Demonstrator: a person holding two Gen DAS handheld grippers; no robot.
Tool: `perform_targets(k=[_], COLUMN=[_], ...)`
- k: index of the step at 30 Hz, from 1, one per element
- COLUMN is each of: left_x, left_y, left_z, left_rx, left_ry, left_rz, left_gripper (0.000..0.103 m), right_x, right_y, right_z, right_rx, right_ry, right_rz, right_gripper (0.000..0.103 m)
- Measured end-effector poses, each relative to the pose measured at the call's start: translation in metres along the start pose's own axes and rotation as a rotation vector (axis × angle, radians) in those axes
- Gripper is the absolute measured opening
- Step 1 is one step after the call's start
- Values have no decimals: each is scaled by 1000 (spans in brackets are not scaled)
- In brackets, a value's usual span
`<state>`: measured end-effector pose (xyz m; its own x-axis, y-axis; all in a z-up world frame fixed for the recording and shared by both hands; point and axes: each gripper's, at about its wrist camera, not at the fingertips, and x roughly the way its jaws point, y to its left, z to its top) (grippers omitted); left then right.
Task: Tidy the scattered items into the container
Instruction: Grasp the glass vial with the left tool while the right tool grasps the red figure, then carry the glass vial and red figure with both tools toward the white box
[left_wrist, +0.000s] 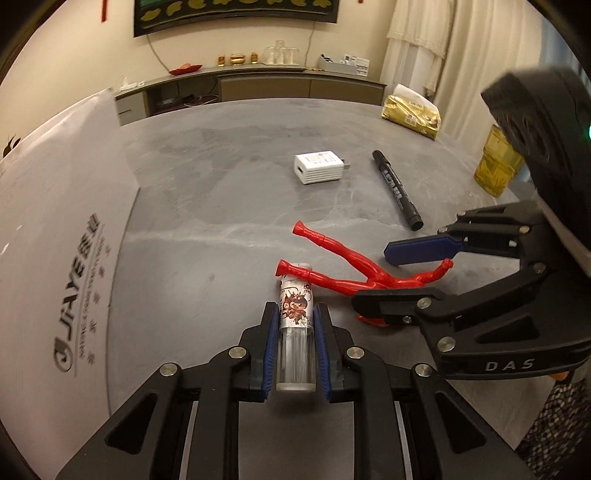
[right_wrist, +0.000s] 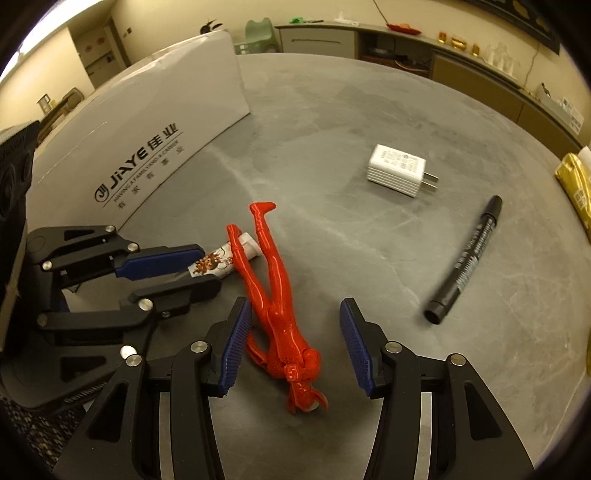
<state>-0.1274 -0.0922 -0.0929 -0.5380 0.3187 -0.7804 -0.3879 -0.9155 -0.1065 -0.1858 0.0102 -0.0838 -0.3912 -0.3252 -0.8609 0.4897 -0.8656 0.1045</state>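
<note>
At 9 o'clock on the table (right_wrist: 332, 122) stands the white box (right_wrist: 147, 122). The left gripper (left_wrist: 295, 343) is clamped on the light, slippery tube (left_wrist: 295, 332); the right gripper (right_wrist: 295, 347), jaws apart, straddles the stiff red figure (right_wrist: 280, 306), best held at the torso. The marker (right_wrist: 465, 258) and charger (right_wrist: 397, 173) lie at 2 o'clock, unobstructed.

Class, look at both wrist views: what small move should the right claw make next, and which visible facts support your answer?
Probably close the right claw on the red figure. Its pads stand open on either side of the figure's torso, which lies flat on the table. The left claw already grips the clear tube, so the figure looks like the next pick.
</note>
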Motion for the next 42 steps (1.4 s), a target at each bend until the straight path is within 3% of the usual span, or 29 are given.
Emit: perform_targets(k=[4,5,6,8,9,16,42], left_x=[-5,-5,-6,-8,-9,-28,-119], left_y=[9,10,11,12,12,15,-1], left_z=[-2,-3,-3,-4,-4,-1,-5], left_rx=[-38,-41,-46,-57,-59,-74,-44], left_ry=[5,5,6,7,5,-23,-115], left_rz=[-5,-6,-11,-16,-16,-5,-10], left_gripper=[20,20,20,20,20,20,20], right_x=[3,2,2,3,3,-2,-77], right_y=[14,16,17,19,20,12,29], right_z=[2,2,2,2,1,1,-17], right_rx=[-34,-31,-20,-14,-9,62,178], right_ry=[7,11,19,20,20,18,-173], right_rz=[13,36,68,70,75,71,108], right_gripper=[49,34,27,26,20,20,20])
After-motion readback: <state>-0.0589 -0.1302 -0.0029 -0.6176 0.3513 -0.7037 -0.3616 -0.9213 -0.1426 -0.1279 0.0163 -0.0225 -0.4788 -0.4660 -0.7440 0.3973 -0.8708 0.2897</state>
